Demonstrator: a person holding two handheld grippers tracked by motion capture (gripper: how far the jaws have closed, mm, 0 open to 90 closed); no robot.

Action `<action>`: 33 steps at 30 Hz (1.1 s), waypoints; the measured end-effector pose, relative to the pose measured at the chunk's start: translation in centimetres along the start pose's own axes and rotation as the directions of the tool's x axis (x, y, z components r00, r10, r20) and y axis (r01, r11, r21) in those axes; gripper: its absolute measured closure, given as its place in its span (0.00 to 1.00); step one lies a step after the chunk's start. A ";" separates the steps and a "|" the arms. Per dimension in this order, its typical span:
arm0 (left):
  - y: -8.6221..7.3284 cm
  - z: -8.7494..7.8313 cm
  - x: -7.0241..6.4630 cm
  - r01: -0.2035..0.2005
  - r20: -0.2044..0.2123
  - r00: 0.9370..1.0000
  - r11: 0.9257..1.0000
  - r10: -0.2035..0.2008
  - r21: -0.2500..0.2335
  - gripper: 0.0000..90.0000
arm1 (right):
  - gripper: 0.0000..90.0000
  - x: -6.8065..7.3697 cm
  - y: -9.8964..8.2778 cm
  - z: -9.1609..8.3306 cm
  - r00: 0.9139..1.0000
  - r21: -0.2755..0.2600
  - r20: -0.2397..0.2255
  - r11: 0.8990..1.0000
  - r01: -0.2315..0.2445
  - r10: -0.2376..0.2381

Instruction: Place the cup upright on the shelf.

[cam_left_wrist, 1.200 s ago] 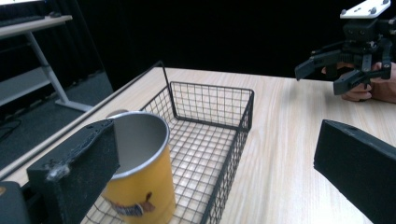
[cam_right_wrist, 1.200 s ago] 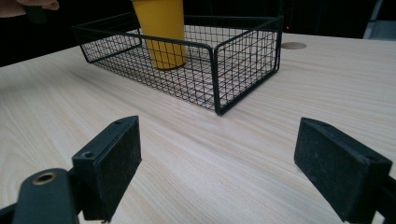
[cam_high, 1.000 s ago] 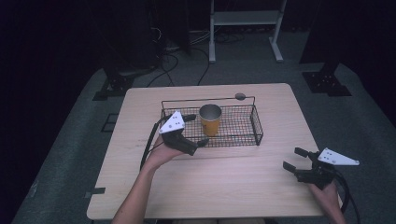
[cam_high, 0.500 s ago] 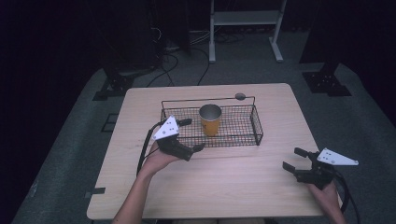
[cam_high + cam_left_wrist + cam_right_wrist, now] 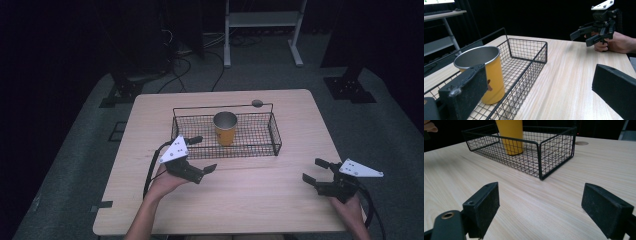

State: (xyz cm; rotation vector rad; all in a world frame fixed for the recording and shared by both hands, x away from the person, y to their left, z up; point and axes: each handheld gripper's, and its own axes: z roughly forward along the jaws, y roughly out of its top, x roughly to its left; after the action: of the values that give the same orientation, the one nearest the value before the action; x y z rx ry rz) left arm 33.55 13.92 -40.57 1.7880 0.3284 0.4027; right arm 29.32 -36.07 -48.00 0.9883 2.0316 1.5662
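Table: a light wooden table (image 5: 260, 200) with a smooth top; a small round grey spot (image 5: 257, 103) sits near its far edge.
Floor: grey carpet (image 5: 75, 165) lies all around the table.
Room: very dark; a pale metal stand (image 5: 262, 30) and some black cables (image 5: 200, 55) are behind the table.
Basket: a black wire basket (image 5: 272, 137) sits on the far middle of the table.
Cup: a yellow cup (image 5: 225, 128) with a shiny silver inside stands up straight in the basket, near its middle.
Left gripper: the left gripper (image 5: 200, 155) is just in front of the basket's left end, jaws wide apart, holding nothing. One jaw is near the basket's front wall.
Right gripper: the right gripper (image 5: 316, 171) is by the table's right front corner, well apart from the basket, jaws wide apart, holding nothing.
Hard to see: the cup's top is cut off in the right gripper view. A dark mark on the cup's side, seen in the left gripper view, is partly behind a jaw and cannot be made out. The back of the room is too dark to make out.
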 end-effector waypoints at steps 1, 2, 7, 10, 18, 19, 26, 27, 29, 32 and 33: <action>-0.1 0.0 -0.1 0.006 0.004 1.000 1.000 -0.006 0.001 0.00 | 0.15 0.0 0.0 0.0 1.000 0.001 0.001 1.000 0.000 0.000; -0.2 -0.1 -0.2 0.006 0.009 1.000 1.000 -0.006 -0.006 0.00 | 0.15 0.0 0.0 0.0 1.000 0.002 0.001 1.000 -0.001 0.001; -0.7 -0.7 -0.6 0.008 0.003 1.000 1.000 -0.008 -0.016 0.00 | 0.15 0.0 0.0 0.0 1.000 0.003 0.001 1.000 -0.002 0.002; -0.8 -1.1 -0.8 0.015 0.006 1.000 1.000 -0.015 -0.018 0.00 | 0.15 0.0 0.0 0.0 1.000 0.004 0.002 1.000 -0.002 0.002; -1.6 -2.3 -2.0 0.037 0.034 0.999 0.998 -0.035 -0.055 0.00 | 0.15 0.0 0.0 0.0 1.000 0.005 0.003 1.000 -0.004 0.004; -1.7 -2.4 -2.2 0.034 0.030 0.999 0.998 -0.032 -0.053 0.00 | 0.15 0.0 0.0 0.0 1.000 0.006 0.003 1.000 -0.004 0.004; -3.2 -3.1 -3.0 0.053 0.014 0.999 0.997 -0.053 -0.055 0.00 | 0.15 0.0 0.0 0.1 1.000 0.009 0.004 1.000 -0.002 0.002; -3.4 -3.3 -3.1 0.058 0.012 0.998 0.997 -0.058 -0.052 0.00 | 0.15 0.1 0.0 0.1 1.000 0.009 0.005 1.000 -0.002 0.002; -3.9 -3.5 -3.3 0.068 0.008 0.998 0.996 -0.068 -0.056 0.00 | 0.15 0.1 0.0 0.1 1.000 0.010 0.006 1.000 -0.001 0.001; -4.4 -3.8 -3.6 0.078 0.007 0.997 0.996 -0.078 -0.051 0.00 | 0.15 0.1 0.0 0.0 1.000 0.009 0.009 1.000 -0.001 0.001; -4.6 -3.9 -3.8 0.078 0.004 0.997 0.996 -0.077 -0.049 0.00 | 0.15 0.1 0.0 0.0 1.000 0.009 0.010 1.000 -0.001 0.001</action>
State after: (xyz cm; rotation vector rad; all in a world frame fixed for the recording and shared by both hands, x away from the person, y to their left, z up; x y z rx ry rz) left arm 28.38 16.83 -44.49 1.7221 0.3818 0.3506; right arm 29.27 -35.97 -48.01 0.9980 2.0339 1.5510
